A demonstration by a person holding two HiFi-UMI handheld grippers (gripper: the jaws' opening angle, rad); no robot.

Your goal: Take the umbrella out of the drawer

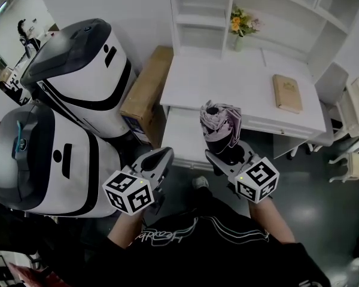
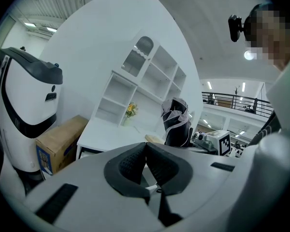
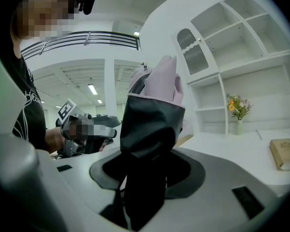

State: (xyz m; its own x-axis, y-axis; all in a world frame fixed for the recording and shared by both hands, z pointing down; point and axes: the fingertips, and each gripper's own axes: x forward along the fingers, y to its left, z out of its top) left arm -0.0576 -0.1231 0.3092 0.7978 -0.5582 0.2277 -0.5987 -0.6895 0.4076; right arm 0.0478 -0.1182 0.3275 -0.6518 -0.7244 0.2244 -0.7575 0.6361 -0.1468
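A folded black and pink umbrella (image 1: 220, 127) stands upright in my right gripper (image 1: 227, 154), whose jaws are shut on its lower part. It hangs in the air above the open white drawer (image 1: 182, 137), in front of the desk. In the right gripper view the umbrella (image 3: 152, 115) fills the middle and hides the gap between the jaws (image 3: 147, 170). My left gripper (image 1: 160, 160) hovers to the left of the drawer, its pads (image 2: 135, 161) together with nothing between them. The left gripper view shows the umbrella (image 2: 176, 122) to the right, apart from it.
A white desk (image 1: 227, 82) with shelves carries a tan book (image 1: 287, 92) and a vase of flowers (image 1: 242, 24). A cardboard box (image 1: 146, 88) stands to its left. Two large white and black machines (image 1: 84, 58) crowd the left side. White chairs (image 1: 353, 160) stand at the right.
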